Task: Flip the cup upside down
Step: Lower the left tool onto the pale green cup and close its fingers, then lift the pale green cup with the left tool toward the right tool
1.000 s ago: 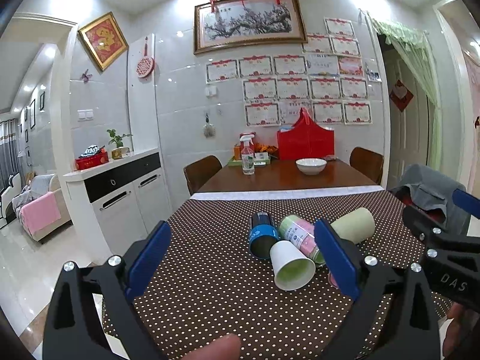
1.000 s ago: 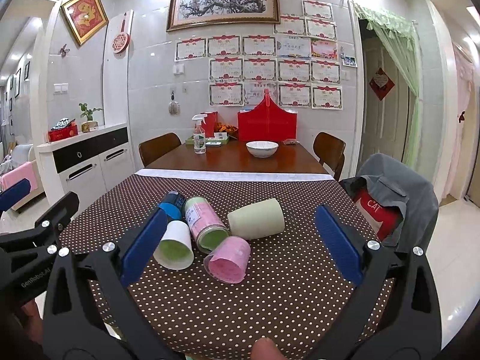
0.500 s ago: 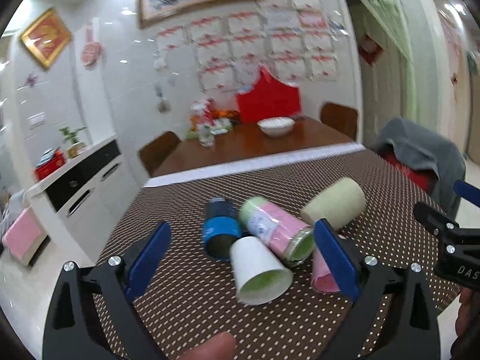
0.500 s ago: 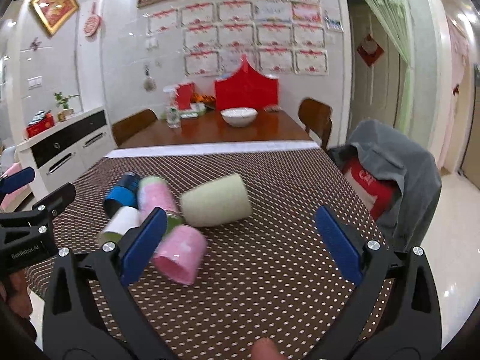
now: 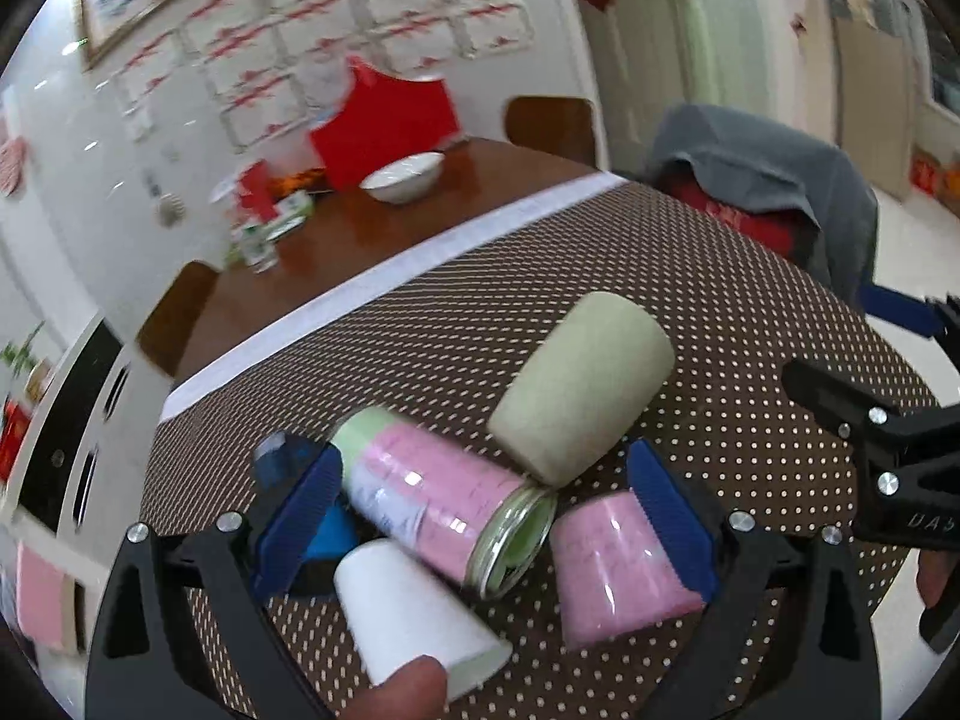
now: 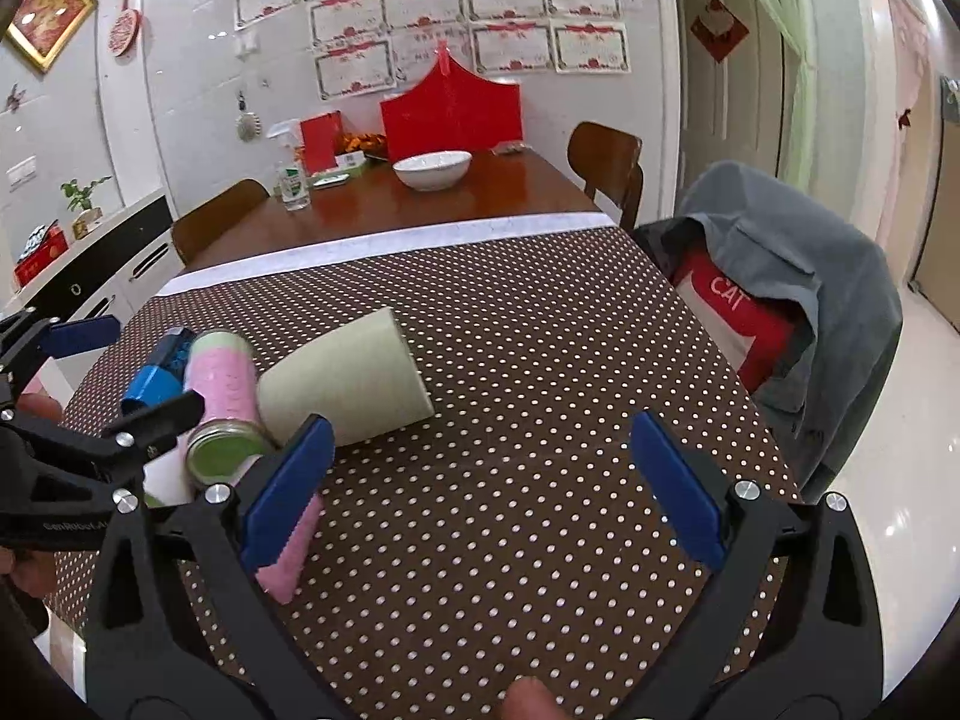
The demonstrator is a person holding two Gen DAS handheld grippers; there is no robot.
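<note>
Several cups lie on their sides on the dotted brown tablecloth [image 5: 750, 324]. In the left wrist view my open left gripper [image 5: 483, 525] hangs over a pink-and-green glass jar [image 5: 438, 495], with a white paper cup [image 5: 408, 612] near its front, a pink cup [image 5: 612, 570] by its right finger, a blue cup [image 5: 327, 534] behind its left finger and a pale green cup [image 5: 585, 387] beyond. My right gripper [image 6: 480, 480] is open and empty over the cloth [image 6: 540, 360], right of the pale green cup [image 6: 348, 378], jar [image 6: 225, 402] and pink cup [image 6: 291, 552].
A white bowl [image 6: 432, 168], a red bag [image 6: 450, 111] and a spray bottle [image 6: 293, 180] stand on the bare wood at the table's far end. A chair with a grey jacket [image 6: 798, 294] stands at the table's right edge. Wooden chairs flank the far end.
My left gripper has moved forward and down over the cups, tilting, so the jar now lies between its fingers. My right gripper has shifted right, so the cups sit at its left.
</note>
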